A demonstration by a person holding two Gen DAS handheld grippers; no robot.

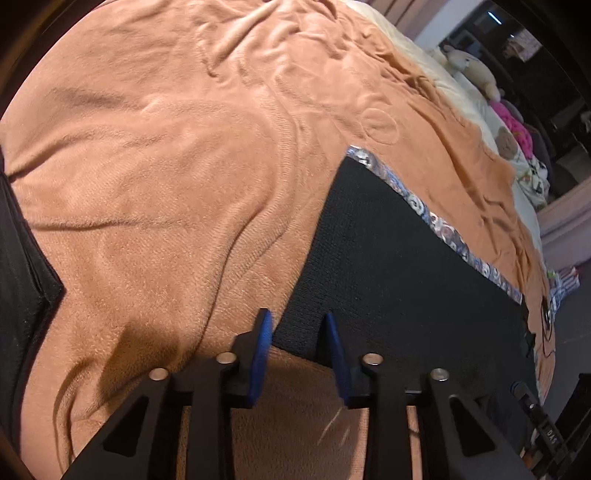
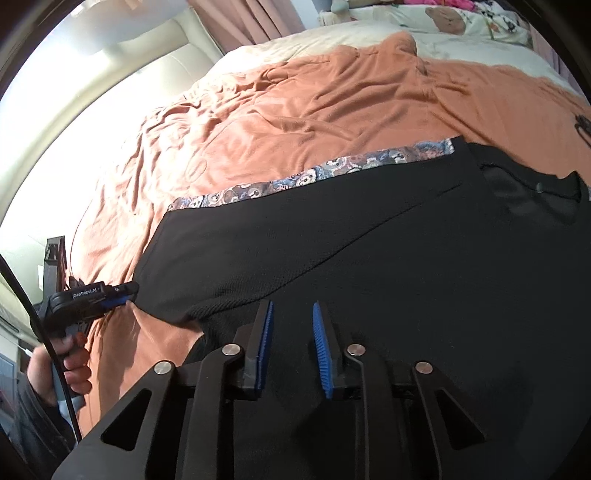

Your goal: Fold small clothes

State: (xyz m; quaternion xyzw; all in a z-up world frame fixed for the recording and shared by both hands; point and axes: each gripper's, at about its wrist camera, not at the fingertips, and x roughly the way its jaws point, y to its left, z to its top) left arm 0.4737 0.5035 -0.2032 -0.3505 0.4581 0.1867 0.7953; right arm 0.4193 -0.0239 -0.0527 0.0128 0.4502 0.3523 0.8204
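while both grippers point down at the bed, my left gripper (image 1: 298, 325) shows a narrow gap between its blue pads, and the near corner of the black garment (image 1: 399, 266) lies in that gap; i cannot tell whether the pads actually press on the cloth. from the right wrist view that same left gripper (image 2: 127, 291) sits at the garment's left corner, tips touching the fabric edge, with a hand (image 2: 62, 365) wrapped round its grip low at the left. my right gripper (image 2: 293, 314) also stands only slightly apart, its ribbed blue pads (image 2: 266, 332) over the black cloth, apparently right on it, but whether they pinch a fold i cannot tell. the black garment (image 2: 369, 258) lies spread flat on the orange blanket (image 2: 295, 103), its patterned band (image 2: 317, 171) along the far edge. a cream bedsheet (image 2: 332, 33) shows beyond the blanket.
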